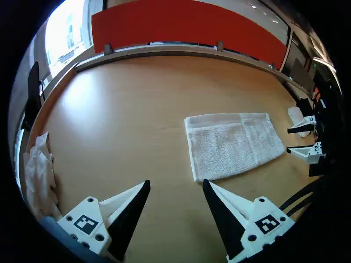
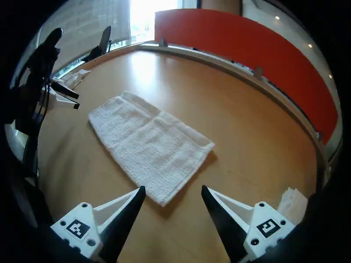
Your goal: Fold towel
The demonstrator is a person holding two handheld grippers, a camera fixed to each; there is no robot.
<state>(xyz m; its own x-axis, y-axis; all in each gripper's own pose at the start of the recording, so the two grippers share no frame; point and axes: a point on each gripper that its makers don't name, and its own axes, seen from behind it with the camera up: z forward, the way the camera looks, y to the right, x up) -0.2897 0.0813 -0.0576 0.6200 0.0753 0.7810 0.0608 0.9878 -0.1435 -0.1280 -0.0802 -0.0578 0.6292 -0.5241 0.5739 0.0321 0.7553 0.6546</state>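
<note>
The folded white terry towel (image 1: pixel 232 144) lies flat on the light wooden table (image 1: pixel 131 122), at two o'clock from the left gripper (image 1: pixel 176 182). That gripper's black-edged fingers stand wide apart and hold nothing. The right gripper (image 2: pixel 172 188) is likewise spread and empty. The towel lies at its twelve o'clock, near corner just by the fingertips.
</note>
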